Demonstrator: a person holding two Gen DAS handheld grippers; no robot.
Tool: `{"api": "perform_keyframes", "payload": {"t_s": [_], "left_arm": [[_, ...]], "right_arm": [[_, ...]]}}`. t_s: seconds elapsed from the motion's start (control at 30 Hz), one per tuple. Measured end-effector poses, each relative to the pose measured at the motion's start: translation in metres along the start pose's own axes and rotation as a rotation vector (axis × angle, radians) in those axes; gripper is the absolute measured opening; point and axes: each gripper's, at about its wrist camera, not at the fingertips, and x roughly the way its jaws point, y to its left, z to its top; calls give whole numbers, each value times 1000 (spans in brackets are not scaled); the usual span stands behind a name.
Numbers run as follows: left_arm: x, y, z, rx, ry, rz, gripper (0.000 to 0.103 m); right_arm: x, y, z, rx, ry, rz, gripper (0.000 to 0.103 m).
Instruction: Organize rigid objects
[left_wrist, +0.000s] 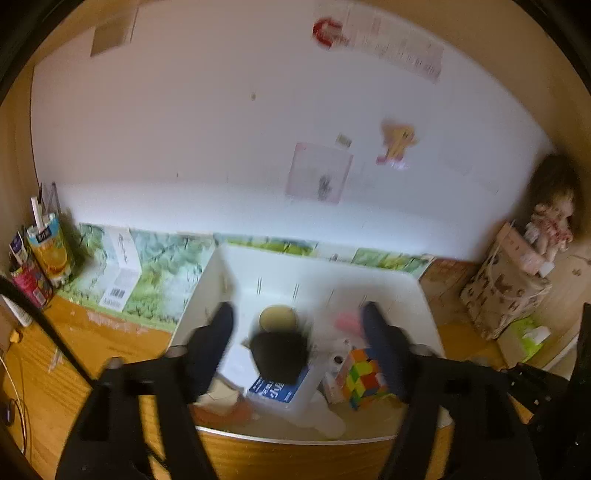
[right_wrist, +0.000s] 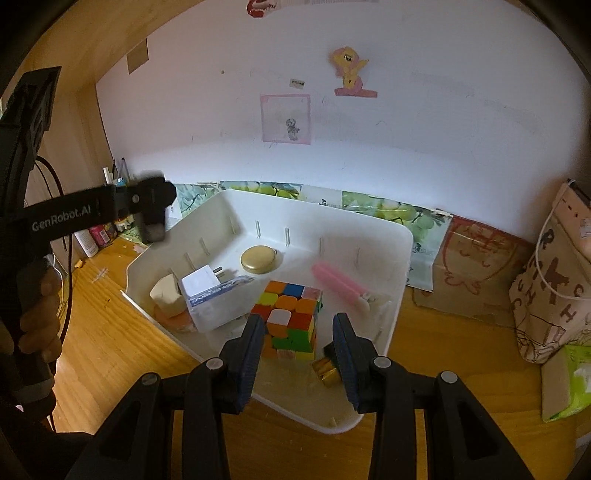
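Observation:
A white tray (right_wrist: 400, 258) on the wooden desk holds a colourful puzzle cube (right_wrist: 291, 317), a round gold tin (right_wrist: 260, 258), a white plug (right_wrist: 201, 282), a clear box with a blue label (right_wrist: 218, 304), a pink tube (right_wrist: 338, 282) and a small gold piece (right_wrist: 325, 369). My right gripper (right_wrist: 299, 332) hangs low over the tray's near side, fingers a little apart just in front of the cube, pads off it. My left gripper (left_wrist: 299, 328) is open wide above the tray. A blurred black object (left_wrist: 280, 354) lies between its fingers with gaps on both sides. The cube (left_wrist: 364, 376) shows by its right finger.
A patterned bag (right_wrist: 554, 295) and a green tissue box (right_wrist: 569, 380) stand right of the tray. Cups with pens (left_wrist: 48, 251) crowd the desk's left back corner, with a doll (left_wrist: 550, 225) at the right. A hand (right_wrist: 37, 325) holds the left gripper's handle. Wall close behind.

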Motion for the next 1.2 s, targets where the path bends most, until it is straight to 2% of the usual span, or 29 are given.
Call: {"api": "perform_keyframes", "payload": {"t_s": [0.1,0.17,0.23,0.33,0.4,0.53,0.57,0.63,0.7,0.83,0.97,1.13,1.2], "left_arm": [[-20,2,5,0,-57,-25,88],[-34,7,9,-11,-83,-44,89],[-48,13,11,-29,-95,-63,90],[-75,26,13,-59,-117,-89,99],[-94,32,12,-61,-139,-115,100],[-124,39,3,-17,-111,-148,100],[-128,40,-1,-10,-101,-145,100],[-136,45,-15,-10,-67,-139,100],[-143,50,-32,-14,-33,-131,100],[-158,58,-68,-18,43,-50,100],[-174,65,-93,-81,130,-4,100],[-198,54,-100,-127,162,64,100],[-207,50,-101,-158,175,63,100]], "right_arm": [[-11,6,2,16,3,-14,63],[-25,16,3,18,-14,-28,67],[-35,26,4,14,-28,-53,76],[-57,42,7,31,-47,-77,80],[-75,52,8,50,-66,-81,81],[-111,65,7,93,-135,-159,84],[-120,67,4,121,-151,-178,90],[-130,67,-5,205,-156,-159,102],[-132,65,-18,288,-132,-136,102],[-127,69,-55,405,-25,-122,102],[-129,81,-84,424,60,-105,102],[-157,100,-104,395,88,-75,102],[-168,106,-104,376,105,-72,102]]}}
